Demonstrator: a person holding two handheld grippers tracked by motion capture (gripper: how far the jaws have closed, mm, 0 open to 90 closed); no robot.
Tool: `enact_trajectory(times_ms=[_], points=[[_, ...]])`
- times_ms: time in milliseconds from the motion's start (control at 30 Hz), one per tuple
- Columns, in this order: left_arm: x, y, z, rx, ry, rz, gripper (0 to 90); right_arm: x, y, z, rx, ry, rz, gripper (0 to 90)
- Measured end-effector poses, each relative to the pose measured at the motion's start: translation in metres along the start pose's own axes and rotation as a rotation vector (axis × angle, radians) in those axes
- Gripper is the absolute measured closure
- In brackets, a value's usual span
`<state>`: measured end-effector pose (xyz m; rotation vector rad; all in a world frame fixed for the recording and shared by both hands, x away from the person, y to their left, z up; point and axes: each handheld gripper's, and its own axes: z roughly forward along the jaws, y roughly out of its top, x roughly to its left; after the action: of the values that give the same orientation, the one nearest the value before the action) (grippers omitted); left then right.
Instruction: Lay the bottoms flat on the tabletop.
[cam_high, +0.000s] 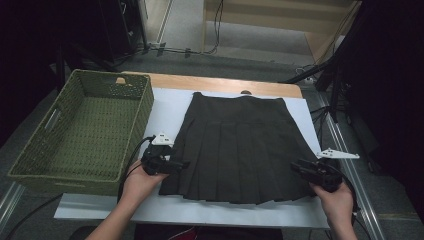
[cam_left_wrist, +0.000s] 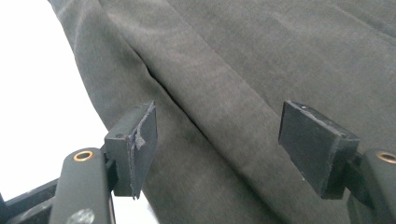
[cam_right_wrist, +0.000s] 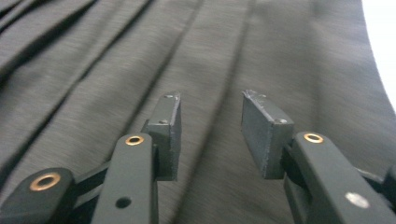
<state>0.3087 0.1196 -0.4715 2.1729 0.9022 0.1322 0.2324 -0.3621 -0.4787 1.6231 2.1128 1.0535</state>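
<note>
Hands came in from the near edge, each wrapped round a gripper. Left gripper (cam_high: 184, 163) sat at the near left edge of the dark pleated skirt (cam_high: 242, 145), its tips pointing in over the cloth; in the left gripper view (cam_left_wrist: 217, 149) its jaws stood well apart, nothing pinched, just skirt fabric lying flat beyond them and a strip of white sheet (cam_left_wrist: 42, 107) off past the left pad (cam_left_wrist: 142, 144). Right gripper (cam_high: 296, 167) was over at the near right corner of the skirt, tips aimed inward too; the right gripper view (cam_right_wrist: 211, 135) showed its jaws parted by a narrower gap, with pleats running away ahead of them and no cloth caught between the pads. Neither tool had a grip on anything. Out beyond both sets of tips the skirt spread flat on the white sheet (cam_high: 170, 105), hem nearest the hands, waistband at the far end. Farther off to the left gripper's outer side sat the green woven basket (cam_high: 30, 155), close beside the sheet's edge, and past the waistband ran the wooden table edge (cam_high: 220, 82).
</note>
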Motion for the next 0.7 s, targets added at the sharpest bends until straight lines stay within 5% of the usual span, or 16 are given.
enact_trajectory(times_ms=[333, 500, 700], points=[[-0.002, -0.011, -0.008, 0.000, 0.059, -0.025, 25.3, 0.017, 0.014, 0.015, -0.009, 0.068, -0.037, 48.0], [-0.005, -0.017, -0.009, 0.014, 0.089, -0.066, 38.3, 0.025, 0.019, 0.020, -0.005, 0.093, -0.063, 47.3], [-0.012, -0.023, -0.002, 0.087, 0.115, -0.033, 46.1, 0.034, 0.022, 0.026, 0.000, 0.115, -0.096, 47.3]])
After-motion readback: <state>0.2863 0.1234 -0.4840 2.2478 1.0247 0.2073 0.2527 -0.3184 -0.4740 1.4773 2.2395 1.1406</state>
